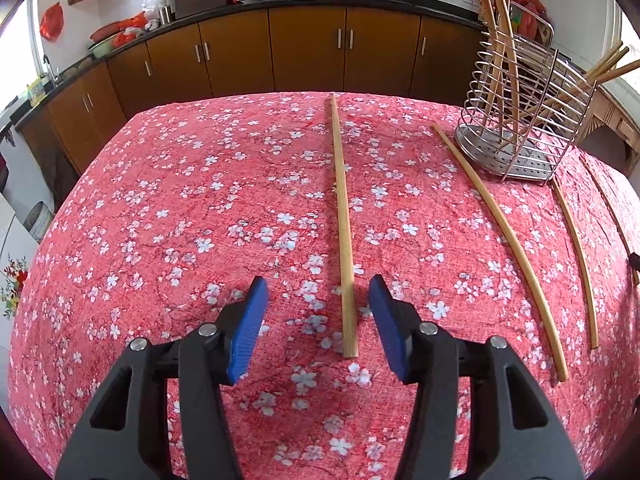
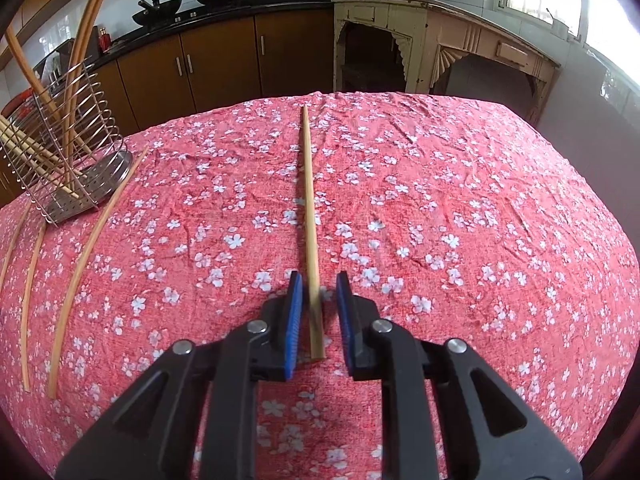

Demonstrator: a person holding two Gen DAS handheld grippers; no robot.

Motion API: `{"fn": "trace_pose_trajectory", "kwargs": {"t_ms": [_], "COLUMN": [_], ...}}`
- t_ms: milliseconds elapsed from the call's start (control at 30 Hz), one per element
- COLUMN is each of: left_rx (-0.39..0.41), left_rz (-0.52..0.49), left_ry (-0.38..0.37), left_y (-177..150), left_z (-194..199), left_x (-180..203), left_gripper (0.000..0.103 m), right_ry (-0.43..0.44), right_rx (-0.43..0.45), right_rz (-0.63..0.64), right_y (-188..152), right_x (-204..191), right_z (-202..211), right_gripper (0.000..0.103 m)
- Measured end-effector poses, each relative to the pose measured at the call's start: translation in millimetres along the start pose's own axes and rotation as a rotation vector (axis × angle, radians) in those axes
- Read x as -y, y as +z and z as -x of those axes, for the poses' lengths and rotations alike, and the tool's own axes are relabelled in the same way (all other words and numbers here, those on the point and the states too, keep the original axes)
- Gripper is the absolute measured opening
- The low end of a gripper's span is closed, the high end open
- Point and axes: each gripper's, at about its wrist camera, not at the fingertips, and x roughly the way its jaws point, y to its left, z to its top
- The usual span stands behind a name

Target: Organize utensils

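Observation:
Wooden chopsticks lie on a red flowered tablecloth [image 1: 160, 208]. In the left wrist view one chopstick [image 1: 342, 216] runs straight ahead, its near end between the blue pads of my open left gripper [image 1: 318, 284]. Further chopsticks [image 1: 504, 240] lie to the right, near a wire utensil holder [image 1: 520, 120] with several chopsticks standing in it. In the right wrist view my right gripper [image 2: 319, 280] is open, its pads close on both sides of another chopstick [image 2: 309, 208] lying flat. The holder [image 2: 68, 152] stands at the far left there.
Brown kitchen cabinets [image 1: 304, 48] with a black counter and woks stand beyond the table. A pale old wooden cupboard [image 2: 440, 48] stands behind the table on the right. Three loose chopsticks [image 2: 80, 264] lie left of my right gripper.

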Motion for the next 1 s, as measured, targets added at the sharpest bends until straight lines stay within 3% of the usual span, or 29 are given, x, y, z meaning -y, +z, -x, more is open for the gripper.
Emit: {"fn": "trace_pose_trajectory", "kwargs": {"t_ms": [133,400,533,700,867,1000], "left_rx": [0.005,0.003,0.005,0.013,0.008,0.014], "left_rz": [0.021,0.011,0.022,0.049,-0.019,0.013], "left_ry": [0.000,0.017,0.013,-0.031,-0.061,-0.113], "left_y": [0,0,0,-2,-10,-13], "left_z": [1,1,1,3,9,11], "left_x": [-3,-1,-3,-10,0,-8], "left_gripper": [0.047,0.046,0.042,0.041,0.041,0.041], "right_ry": [-0.012,0.000,-0.007,0.019,0.071,0.071], "right_rx": [0.000,0.000,0.002,0.000,0.000,0.000], "right_rz": [0.011,-0.003,0.024,-0.001,-0.045,-0.044], "right_y": [-2,-7,-7,-7,-9,-9], "right_x": [0,5,0,2,13,13], "right_z": [1,4,5,5,6,7], "right_gripper": [0.020,0.019,0.013,0.013,0.013,0.013]}}
